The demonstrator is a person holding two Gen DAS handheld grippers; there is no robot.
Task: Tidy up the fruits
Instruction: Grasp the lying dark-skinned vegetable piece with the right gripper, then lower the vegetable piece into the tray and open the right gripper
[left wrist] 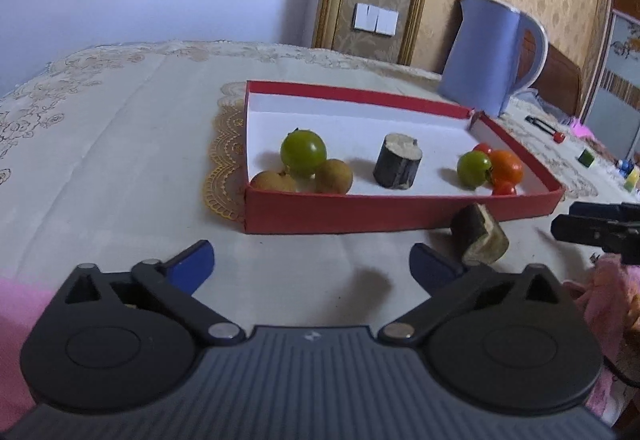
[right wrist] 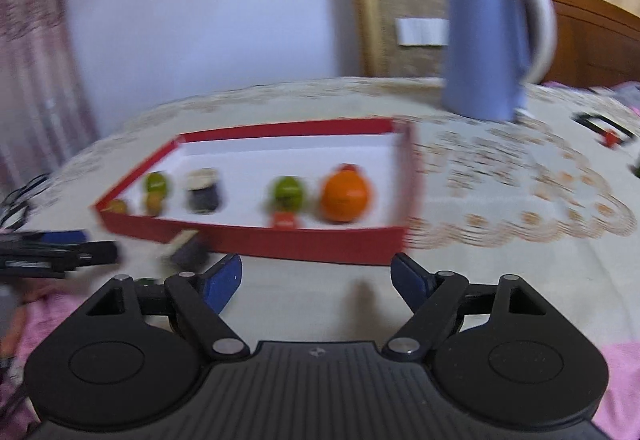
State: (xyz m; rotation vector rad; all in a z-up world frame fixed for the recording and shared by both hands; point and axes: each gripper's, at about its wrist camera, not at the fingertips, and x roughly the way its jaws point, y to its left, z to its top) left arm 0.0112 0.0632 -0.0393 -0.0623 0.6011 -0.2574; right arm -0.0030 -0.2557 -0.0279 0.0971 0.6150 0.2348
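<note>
A red tray (left wrist: 360, 217) with a white floor holds a green fruit (left wrist: 303, 153) on two brown longans (left wrist: 334, 175), a dark cane stub (left wrist: 398, 161), and a second green fruit (left wrist: 474, 168) beside an orange (left wrist: 506, 165) and small red tomatoes (left wrist: 504, 188). Another cane stub (left wrist: 480, 240) lies on the cloth in front of the tray's near wall. My left gripper (left wrist: 312, 264) hangs open and empty before the tray. The blurred right wrist view shows my right gripper (right wrist: 316, 280) open and empty too, facing the tray (right wrist: 280, 244), with the loose stub (right wrist: 186, 250) to its left.
A blue kettle (left wrist: 488, 55) stands behind the tray's far right corner. Small items lie at the table's right: a black and red tool (left wrist: 546, 129) and a green block (left wrist: 586, 156). Pink cloth (left wrist: 608, 288) lies at the near edge. Lace tablecloth (left wrist: 120, 127) spreads left.
</note>
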